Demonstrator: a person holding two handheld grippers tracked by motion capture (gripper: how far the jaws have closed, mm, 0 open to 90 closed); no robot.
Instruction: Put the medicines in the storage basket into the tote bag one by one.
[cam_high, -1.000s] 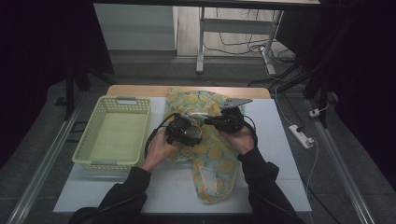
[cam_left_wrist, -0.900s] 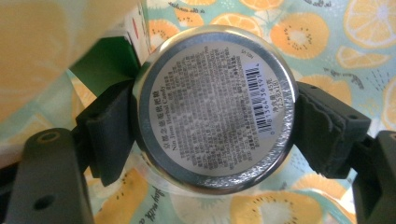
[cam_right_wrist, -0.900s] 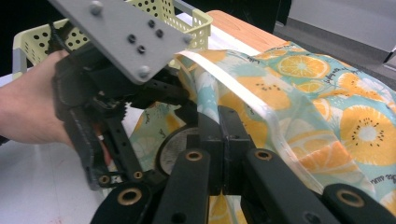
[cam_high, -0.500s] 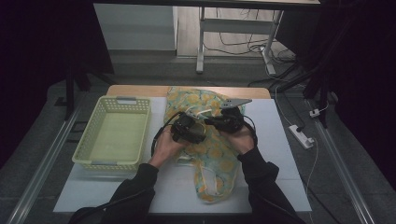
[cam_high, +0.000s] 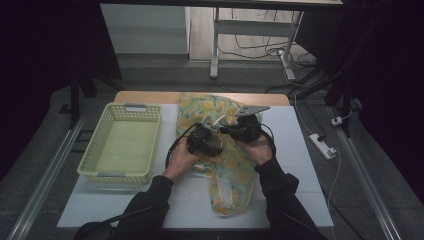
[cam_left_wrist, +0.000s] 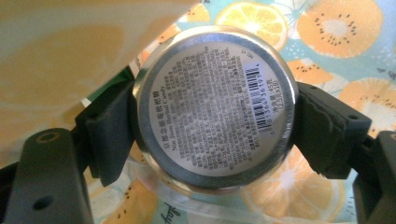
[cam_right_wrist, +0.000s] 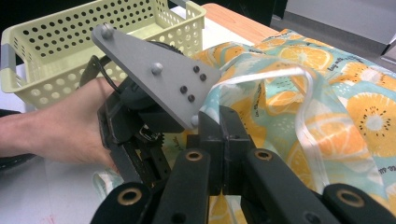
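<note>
**Round tin clamped over the fruit-print bag**

The round tin (cam_left_wrist: 215, 106) sits between the two black jaws of the left gripper (cam_left_wrist: 215, 116), its printed label and barcode facing the camera. Both jaw pads press on the tin's metal rim from opposite sides, so the jaws are closed on it at roughly the tin's width. Behind and below the tin lies the fruit-print bag (cam_left_wrist: 336, 37), orange slices on pale teal; a fold of the same cloth covers the upper left of the left gripper view.

In the high view the left gripper (cam_high: 206, 141) is over the middle of the bag (cam_high: 230, 170), which lies lengthwise on the white table (cam_high: 300, 190). The tin itself is too small to make out there.

The right gripper (cam_right_wrist: 223, 140) has its jaws pressed together on the edge of the bag cloth (cam_right_wrist: 280, 93), just beside the clear plastic handle loop (cam_right_wrist: 306, 116). It sits close to the left gripper, whose grey plate (cam_right_wrist: 154, 70) is near its jaws.

The pale green basket (cam_high: 122, 145) stands on the table to the left of the bag, apart from both grippers.
</note>
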